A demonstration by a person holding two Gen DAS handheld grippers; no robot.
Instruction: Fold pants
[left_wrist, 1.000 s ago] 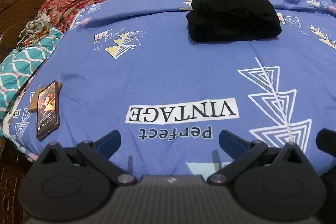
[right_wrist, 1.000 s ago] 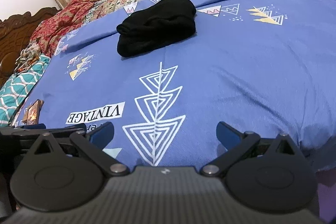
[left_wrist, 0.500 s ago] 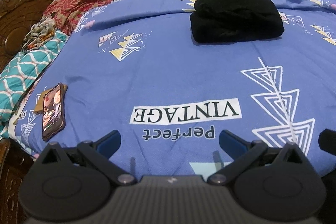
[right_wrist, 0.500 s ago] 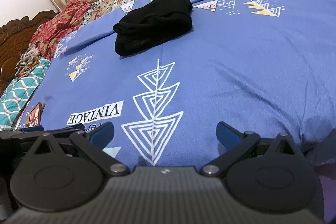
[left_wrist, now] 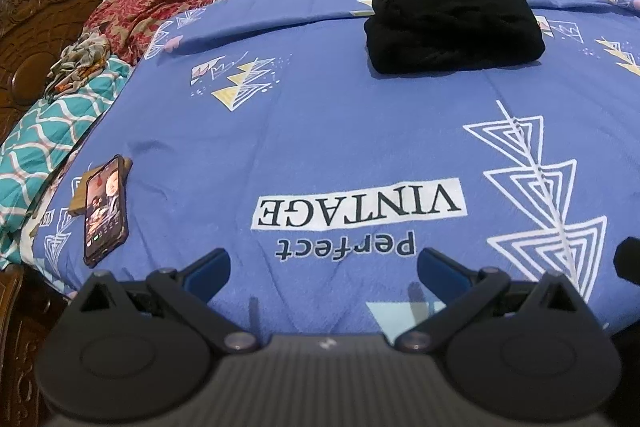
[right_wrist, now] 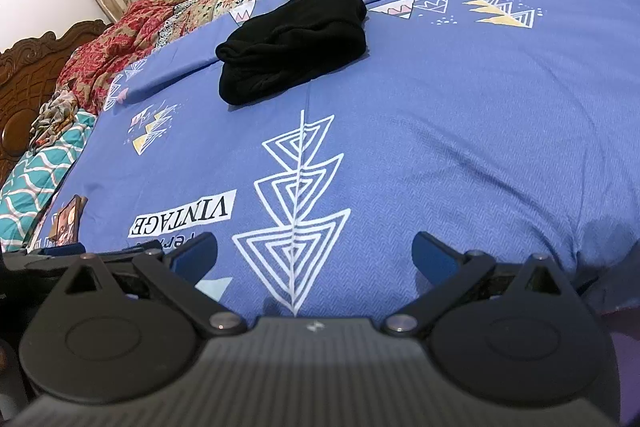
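Left wrist view: the black soft-fabric pants (left_wrist: 454, 23) lie as 1 compact, layered bundle on the far part of the blue printed cotton bedsheet (left_wrist: 320, 131), well apart from both tools. The bundle shows several stacked layers and rounded edges; its outline is roughly rectangular, with no loose leg trailing out.

The left gripper (left_wrist: 323, 265) hangs over the near edge of the sheet, jaws spread wide, nothing between them. Right wrist view: the right gripper (right_wrist: 315, 253) sits likewise at the near edge, jaws apart and empty, with the pants (right_wrist: 294, 41) far ahead and to the left.

Assessment: the folding appears complete or very nearly so. Neither tool touches the garment, and both are positioned away from it. What may remain is only a tidying press on the upper layers, which look slightly uneven on the left side; whether that is needed cannot be settled from these views.

Other items noted: 1 black smartphone with a lit screen (left_wrist: 103, 207) rests near the sheet's left border, clear of the work.
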